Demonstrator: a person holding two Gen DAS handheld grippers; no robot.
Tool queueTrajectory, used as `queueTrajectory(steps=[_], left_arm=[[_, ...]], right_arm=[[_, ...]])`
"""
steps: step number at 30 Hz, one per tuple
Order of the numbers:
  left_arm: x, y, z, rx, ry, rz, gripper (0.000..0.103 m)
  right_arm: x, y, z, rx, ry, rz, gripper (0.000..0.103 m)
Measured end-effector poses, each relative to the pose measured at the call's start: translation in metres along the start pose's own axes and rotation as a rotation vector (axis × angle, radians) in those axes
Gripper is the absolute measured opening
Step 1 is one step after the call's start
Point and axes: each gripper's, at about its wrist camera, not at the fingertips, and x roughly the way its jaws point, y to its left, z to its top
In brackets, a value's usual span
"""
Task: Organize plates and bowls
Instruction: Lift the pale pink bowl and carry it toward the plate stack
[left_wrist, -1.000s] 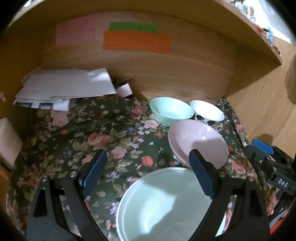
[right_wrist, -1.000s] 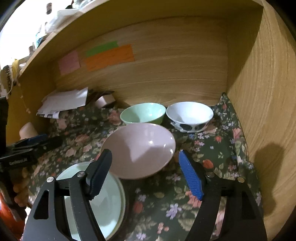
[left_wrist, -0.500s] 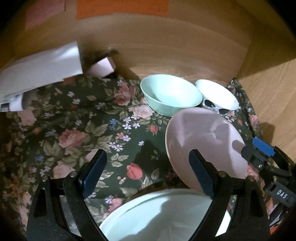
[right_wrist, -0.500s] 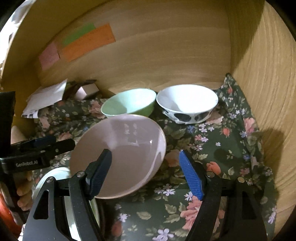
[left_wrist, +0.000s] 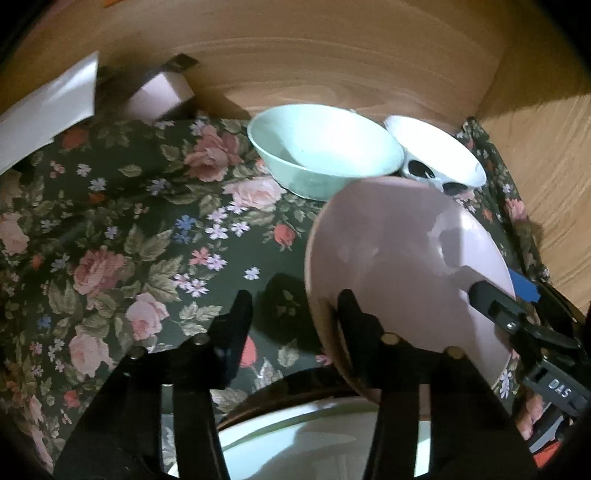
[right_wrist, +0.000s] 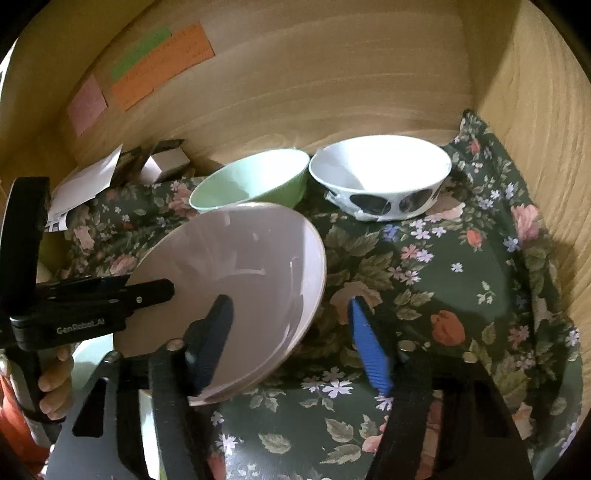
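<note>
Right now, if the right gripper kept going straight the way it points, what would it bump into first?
Probably the rim of the tilted pink ceramic bowl, which already sits between the right gripper jaws. Past it lies the dark floral cloth; depth is hard to judge.

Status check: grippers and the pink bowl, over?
Left gripper and right gripper both straddle pink bowl rim, jaws just closing, not clamped yet. Bowl tilted over pale plate edge. Close behind: green bowl.
</note>
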Motion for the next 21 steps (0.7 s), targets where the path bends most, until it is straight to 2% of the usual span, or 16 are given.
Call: queueTrajectory(steps=[4, 7, 9, 21], left_arm=[[0.001, -0.005, -0.001, 0.02, 0.002, -0.019, 0.034], [0.002, -0.009, -0.001, 0.038, 0.005, -0.036, 0.025], [0.002, -0.013, -0.001, 0.052, 0.008, -0.046, 0.019], [-0.01, -0.018, -0.005, 0.056, -0.035, -0.036, 0.017]], right_arm=[[0.005, -0.002, -0.001, 0.013, 0.016, 0.023, 0.046], [0.008, -0.001, -0.002, 0.003, 0.028, 0.033, 0.034], [0.009, 0.001, -0.003, -0.006, 0.033, 0.027, 0.032], [-0.003, 0.003, 0.0, 0.003, 0.011, 0.016, 0.028]])
